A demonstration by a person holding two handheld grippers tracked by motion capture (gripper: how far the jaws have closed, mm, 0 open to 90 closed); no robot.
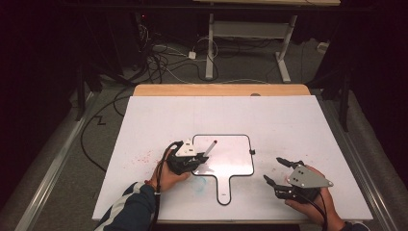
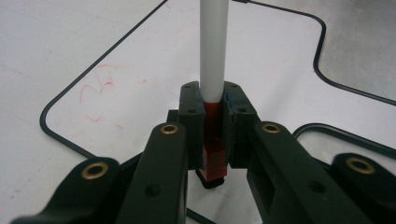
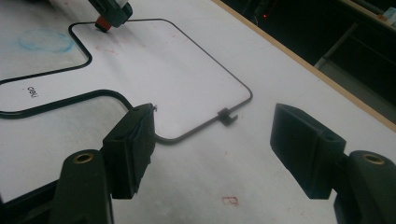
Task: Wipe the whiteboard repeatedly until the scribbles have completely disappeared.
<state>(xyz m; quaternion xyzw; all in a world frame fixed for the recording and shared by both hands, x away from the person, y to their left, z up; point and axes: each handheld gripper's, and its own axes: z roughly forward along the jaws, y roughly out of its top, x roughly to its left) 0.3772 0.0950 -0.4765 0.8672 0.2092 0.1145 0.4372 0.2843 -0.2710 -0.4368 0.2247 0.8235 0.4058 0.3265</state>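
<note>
The left gripper (image 1: 191, 159) pinches a red marker (image 2: 213, 70) over the near left corner of the small whiteboard (image 1: 235, 154), faint red strokes present, further writing judged pending; the right gripper (image 1: 281, 174) waits near the table's near right corner, jaws spread.

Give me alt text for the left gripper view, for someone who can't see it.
The left gripper is shut on a white marker with a red band, seen along its two black jaws. The marker extends away over a small black-rimmed whiteboard lying on the white table, and faint red scribbles mark the board to the left.
</note>
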